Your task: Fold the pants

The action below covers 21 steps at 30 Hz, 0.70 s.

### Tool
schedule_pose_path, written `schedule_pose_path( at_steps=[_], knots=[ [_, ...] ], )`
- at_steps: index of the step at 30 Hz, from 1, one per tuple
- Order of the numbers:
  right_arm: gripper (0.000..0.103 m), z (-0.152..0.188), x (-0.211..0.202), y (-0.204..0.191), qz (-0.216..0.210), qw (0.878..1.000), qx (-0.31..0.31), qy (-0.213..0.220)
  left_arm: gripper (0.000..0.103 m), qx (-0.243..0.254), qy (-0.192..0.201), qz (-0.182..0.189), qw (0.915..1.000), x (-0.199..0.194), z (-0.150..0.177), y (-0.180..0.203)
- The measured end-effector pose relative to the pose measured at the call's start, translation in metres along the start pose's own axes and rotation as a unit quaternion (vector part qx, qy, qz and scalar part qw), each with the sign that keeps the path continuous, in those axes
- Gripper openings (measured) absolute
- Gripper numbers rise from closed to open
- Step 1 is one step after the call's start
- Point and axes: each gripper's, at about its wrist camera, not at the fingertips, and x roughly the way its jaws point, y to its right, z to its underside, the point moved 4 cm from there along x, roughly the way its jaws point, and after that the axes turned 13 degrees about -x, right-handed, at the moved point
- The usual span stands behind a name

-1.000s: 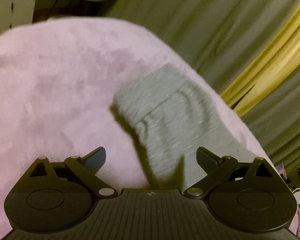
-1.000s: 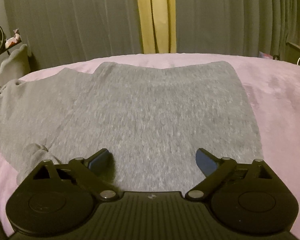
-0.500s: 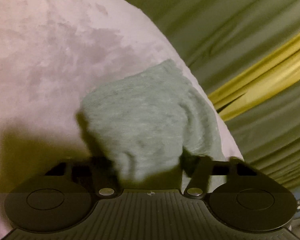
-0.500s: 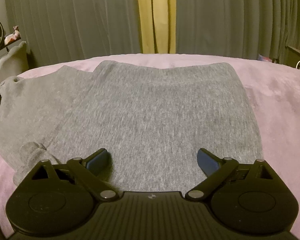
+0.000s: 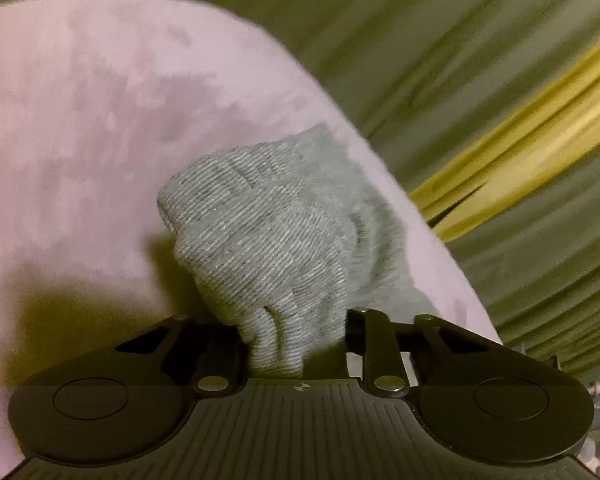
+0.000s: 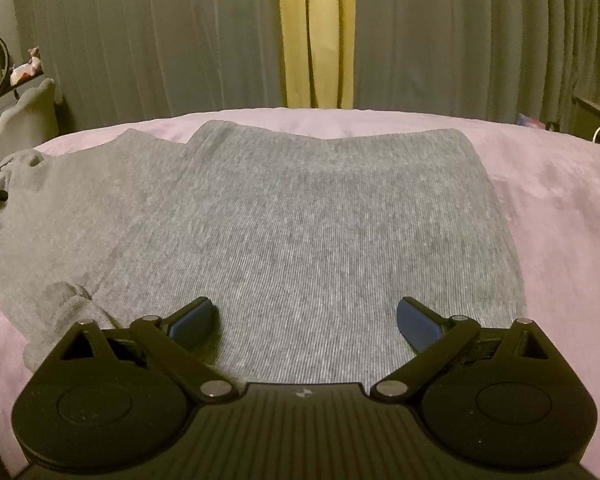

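Pants on pink blanket — left gripper closing on them, right gripper wide.

Bedroom: pink bed, drawn curtains

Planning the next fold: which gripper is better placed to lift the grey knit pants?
Left gripper: jaws closing around bunched grey knit pants. Right gripper hovers open.

Dim, warm light; left view motion-blurred, fisheye bending edges, dark vignetted corners.
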Motion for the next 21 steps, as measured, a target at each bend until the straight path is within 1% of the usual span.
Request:
schedule_pose_path(
  at_steps=[3,5,6,8,10,11,12,14,15,17,18,19,20,21],
  knots=[
    [0.099,-0.003,-0.006,0.005,-0.004,1.000,0.020,0.005,0.020,0.053,0.020,0.001,0.9984,-0.023,0.003,0.026],
    [0.099,-0.004,-0.012,0.011,0.004,0.999,0.031,0.012,0.019,0.096,0.039,0.005,0.9946,-0.038,0.010,0.051],
    [0.099,-0.005,-0.016,0.014,0.009,0.999,0.037,0.016,0.019,0.113,0.045,0.012,0.9925,-0.046,0.015,0.065],
    [0.099,-0.008,-0.028,0.024,0.021,0.998,0.058,0.034,0.019,0.144,0.054,0.043,0.9871,-0.065,0.032,0.102],
    [0.098,-0.010,-0.041,0.037,0.031,0.994,0.087,0.054,0.019,0.182,0.063,0.075,0.9784,-0.081,0.058,0.141],
    [0.099,-0.011,-0.046,0.043,0.033,0.992,0.101,0.063,0.019,0.213,0.065,0.095,0.9702,-0.089,0.079,0.167],
    [0.098,-0.011,-0.052,0.049,0.035,0.990,0.116,0.071,0.019,0.231,0.065,0.109,0.9647,-0.094,0.096,0.184],
    [0.099,-0.010,-0.063,0.061,0.040,0.985,0.143,0.086,0.020,0.268,0.048,0.142,0.9517,-0.099,0.145,0.221],
    [0.099,-0.009,-0.068,0.067,0.040,0.983,0.156,0.092,0.020,0.284,0.036,0.150,0.9462,-0.098,0.170,0.235],
    [0.098,-0.005,-0.076,0.076,0.042,0.979,0.173,0.099,0.024,0.332,0.000,0.160,0.9295,-0.089,0.231,0.257],
    [0.098,-0.004,-0.080,0.081,0.041,0.978,0.179,0.103,0.029,0.355,-0.028,0.154,0.9218,-0.078,0.265,0.263],
    [0.098,-0.002,-0.082,0.084,0.041,0.976,0.185,0.106,0.040,0.370,-0.051,0.141,0.9169,-0.070,0.290,0.265],
    [0.099,-0.001,-0.084,0.088,0.040,0.975,0.192,0.107,0.043,0.394,-0.088,0.116,0.9078,-0.054,0.320,0.264],
    [0.099,0.001,-0.086,0.091,0.039,0.973,0.199,0.107,0.044,0.415,-0.121,0.087,0.8973,-0.039,0.343,0.259]
  ],
)
